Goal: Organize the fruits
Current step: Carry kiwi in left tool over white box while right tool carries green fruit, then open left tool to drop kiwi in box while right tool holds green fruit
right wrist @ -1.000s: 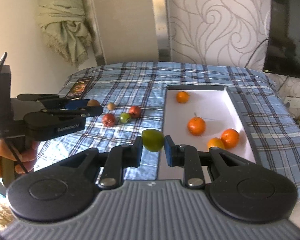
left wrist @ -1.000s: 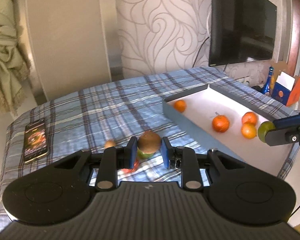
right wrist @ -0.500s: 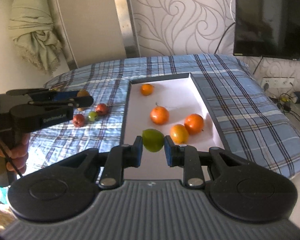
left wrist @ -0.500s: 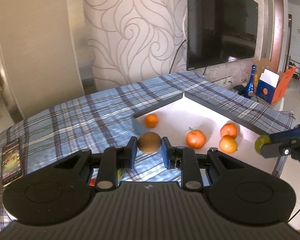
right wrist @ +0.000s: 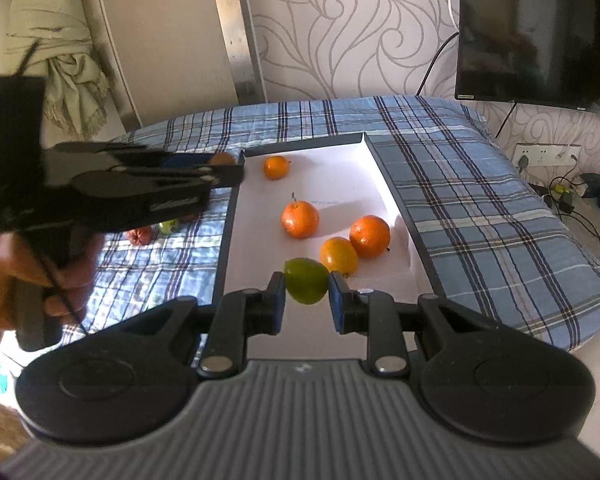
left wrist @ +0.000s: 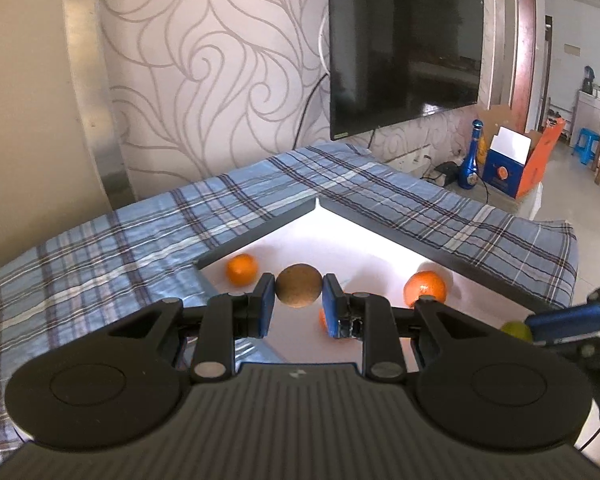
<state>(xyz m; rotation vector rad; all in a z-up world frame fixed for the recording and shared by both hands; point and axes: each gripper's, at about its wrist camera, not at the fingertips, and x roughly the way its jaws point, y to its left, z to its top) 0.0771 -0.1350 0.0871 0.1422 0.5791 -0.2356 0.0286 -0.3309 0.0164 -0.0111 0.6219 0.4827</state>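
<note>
My left gripper (left wrist: 298,304) is shut on a brown kiwi (left wrist: 298,285), held over the near left corner of the white tray (left wrist: 259,230). My right gripper (right wrist: 306,300) is shut on a green fruit (right wrist: 306,280) above the tray's near end (right wrist: 396,196). Several oranges lie in the tray: a small one (right wrist: 276,167) at the far end, one with a stem (right wrist: 299,219) in the middle, and two (right wrist: 369,236) (right wrist: 338,255) just beyond the green fruit. In the right wrist view the left gripper (right wrist: 229,168) reaches in from the left at the tray's far left corner.
A red fruit (right wrist: 139,235) and a small green one (right wrist: 167,226) lie on the plaid cloth (right wrist: 460,200) left of the tray, partly hidden by the left gripper. A person's hand (right wrist: 27,276) holds that gripper. A television (left wrist: 404,44) hangs on the wall; a blue bottle (left wrist: 472,158) and a box (left wrist: 512,168) stand on the floor.
The left gripper has carried the kiwi rightward from above the loose fruits to the tray's corner. The right gripper moved with the green fruit from the tray's left rim to over the tray.
</note>
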